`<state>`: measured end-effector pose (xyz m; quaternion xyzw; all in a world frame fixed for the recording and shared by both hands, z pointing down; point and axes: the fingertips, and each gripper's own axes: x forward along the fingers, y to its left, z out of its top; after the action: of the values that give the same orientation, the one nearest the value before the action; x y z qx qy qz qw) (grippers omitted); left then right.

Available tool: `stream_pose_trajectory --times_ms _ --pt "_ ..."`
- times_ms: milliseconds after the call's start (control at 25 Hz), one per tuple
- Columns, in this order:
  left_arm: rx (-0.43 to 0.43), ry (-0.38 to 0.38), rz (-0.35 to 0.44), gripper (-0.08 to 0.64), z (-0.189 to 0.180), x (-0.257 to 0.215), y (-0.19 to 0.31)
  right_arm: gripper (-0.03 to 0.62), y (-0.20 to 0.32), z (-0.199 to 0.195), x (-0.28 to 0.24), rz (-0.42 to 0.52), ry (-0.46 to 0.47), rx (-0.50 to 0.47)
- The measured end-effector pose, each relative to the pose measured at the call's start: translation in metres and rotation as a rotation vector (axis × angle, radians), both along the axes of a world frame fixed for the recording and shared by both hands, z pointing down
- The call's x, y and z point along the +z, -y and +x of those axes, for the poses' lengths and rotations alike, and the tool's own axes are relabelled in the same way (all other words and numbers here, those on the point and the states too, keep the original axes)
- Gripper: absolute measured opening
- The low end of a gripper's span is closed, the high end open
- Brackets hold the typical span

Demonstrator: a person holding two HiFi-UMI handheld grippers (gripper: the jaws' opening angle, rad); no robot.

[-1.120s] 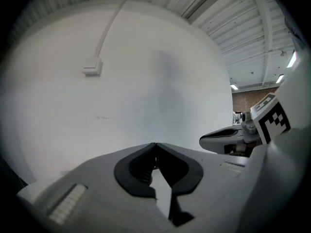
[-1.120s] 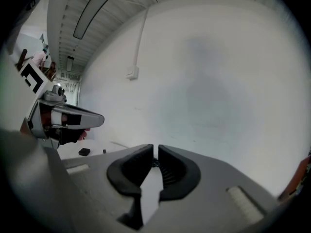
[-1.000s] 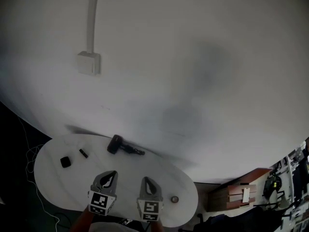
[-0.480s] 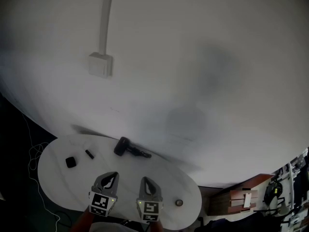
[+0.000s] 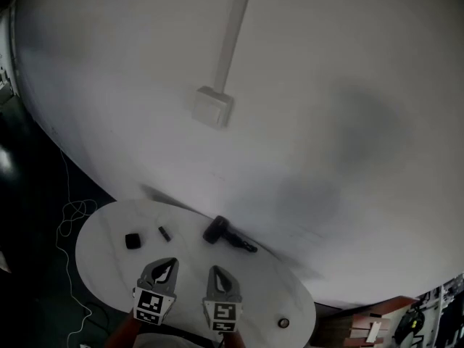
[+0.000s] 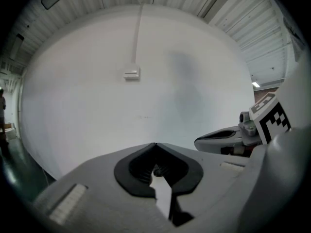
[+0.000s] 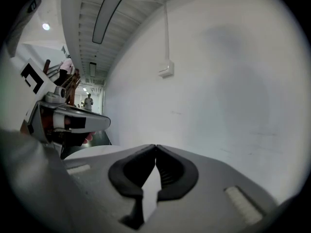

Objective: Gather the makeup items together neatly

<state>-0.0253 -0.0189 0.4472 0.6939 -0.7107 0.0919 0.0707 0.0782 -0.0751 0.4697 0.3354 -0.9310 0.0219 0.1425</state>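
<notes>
On the round white table (image 5: pixel 109 267) lie several dark makeup items: a small black square compact (image 5: pixel 132 241) at the left, a short black stick (image 5: pixel 164 233) beside it, a black brush with a fat head (image 5: pixel 227 233) at the far edge, and a small round pot (image 5: pixel 283 323) at the right. My left gripper (image 5: pixel 166 264) and right gripper (image 5: pixel 217 272) hover side by side over the near part of the table. Both are shut with nothing between the tips, as seen at the left gripper (image 6: pixel 154 143) and the right gripper (image 7: pixel 155 145) in their own views, which face the wall.
A white wall rises right behind the table, with a junction box (image 5: pixel 213 107) and a conduit (image 5: pixel 234 31) running up from it. A white cable (image 5: pixel 72 212) lies on the dark floor at the left. Wooden furniture (image 5: pixel 370 328) stands at the lower right.
The head view has swung, so the table, items and wall box sit further right and lower in frame. Both grippers keep the same place and stay shut.
</notes>
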Motion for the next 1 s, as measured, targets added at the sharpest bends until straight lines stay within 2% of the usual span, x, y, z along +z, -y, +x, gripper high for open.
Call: stream_pose_trajectory --times_ms 320,640,800,1000 --pt "-0.172 0.007 -0.03 0.011 -0.086 -0.003 -0.048 0.005 -0.035 -0.098 0.002 -0.026 -0.015 -0.185" --pt "-0.32 -0.02 -0.083 0.011 -0.172 0.033 -0.096 0.005 -0.068 -0.194 0.042 -0.082 -0.045 -0.322" --pt "-0.356 -0.038 -0.119 0.011 -0.206 0.055 -0.108 0.005 -0.075 -0.23 0.062 -0.106 -0.068 -0.352" --pt "-0.354 -0.068 -0.152 0.011 -0.232 0.084 -0.111 0.005 -0.076 -0.257 0.092 -0.134 -0.107 -0.346"
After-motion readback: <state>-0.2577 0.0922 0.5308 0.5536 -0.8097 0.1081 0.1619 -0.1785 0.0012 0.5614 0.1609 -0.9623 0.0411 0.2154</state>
